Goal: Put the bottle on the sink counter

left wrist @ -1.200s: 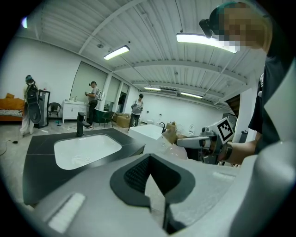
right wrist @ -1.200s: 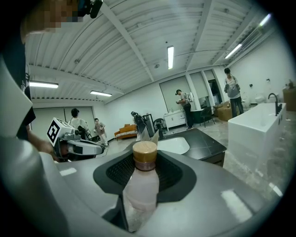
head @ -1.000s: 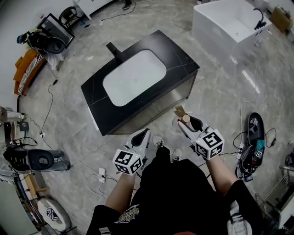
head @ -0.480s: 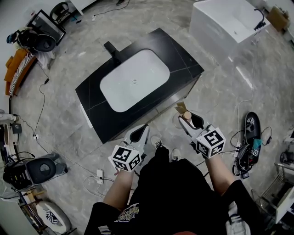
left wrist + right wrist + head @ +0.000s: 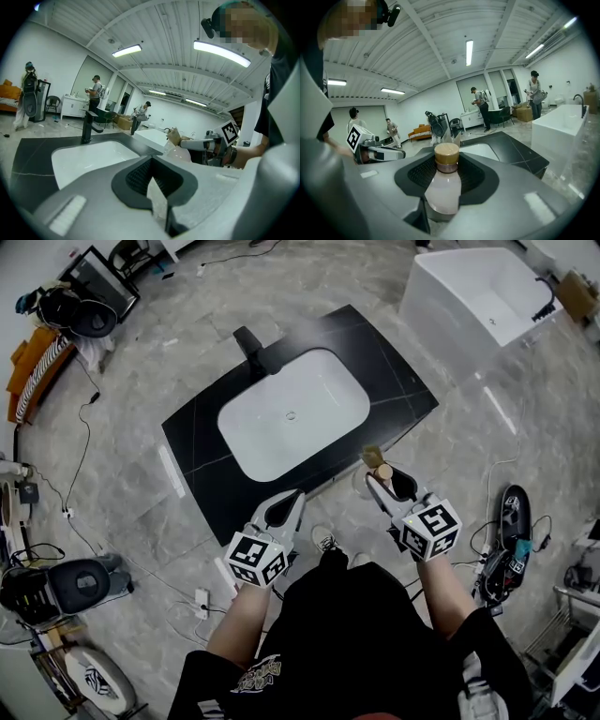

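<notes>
Head view: we log the bottle (image 5: 379, 472) in the right gripper (image 5: 382, 482), long axis running along the jaws, tan cap toward the upper left of the frame. It sits just off the lower right edge of the sink counter (image 5: 398, 381), not on it. Both forearms reach forward from lower centre, with the left gripper (image 5: 284, 509) about level with the right, near the counter's lower edge. The counter is a glossy black veined slab around a white rounded-rectangular basin (image 5: 292, 413), with a black faucet (image 5: 250, 341) at its upper left. Left gripper view: we read the jaws as closed together with nothing between them. Right gripper view: the jaws are clamped on the bottle's pale translucent body, its round cap farthest from the camera.
</notes>
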### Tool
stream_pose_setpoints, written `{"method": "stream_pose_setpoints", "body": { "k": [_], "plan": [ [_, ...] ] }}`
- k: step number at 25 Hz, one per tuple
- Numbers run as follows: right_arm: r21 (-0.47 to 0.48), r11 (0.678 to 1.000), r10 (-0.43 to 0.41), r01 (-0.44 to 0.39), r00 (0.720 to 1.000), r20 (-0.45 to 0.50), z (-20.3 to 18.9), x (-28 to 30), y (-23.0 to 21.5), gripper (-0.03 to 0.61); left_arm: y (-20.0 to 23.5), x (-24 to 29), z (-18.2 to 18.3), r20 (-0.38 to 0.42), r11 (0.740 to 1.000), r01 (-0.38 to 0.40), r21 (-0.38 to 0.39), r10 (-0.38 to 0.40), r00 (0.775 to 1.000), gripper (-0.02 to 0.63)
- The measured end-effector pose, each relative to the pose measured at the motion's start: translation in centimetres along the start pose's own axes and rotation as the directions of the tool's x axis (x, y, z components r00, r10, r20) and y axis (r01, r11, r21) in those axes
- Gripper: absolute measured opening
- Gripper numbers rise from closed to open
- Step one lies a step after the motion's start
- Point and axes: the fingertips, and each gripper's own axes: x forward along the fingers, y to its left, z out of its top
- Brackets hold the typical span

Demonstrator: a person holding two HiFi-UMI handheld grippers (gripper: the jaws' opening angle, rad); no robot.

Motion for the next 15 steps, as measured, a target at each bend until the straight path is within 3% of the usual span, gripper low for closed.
{"method": "stream_pose_setpoints", "body": {
  "k": [15],
  "plan": [
    [-0.019,1.000,0.014,-0.013,1.000,0.021,3.0,3.1,-0.9,0.167,2.0,0.5,2.1,0.032,1.000,-0.005,0.007,0.005,0.999,0.000]
  ]
}}
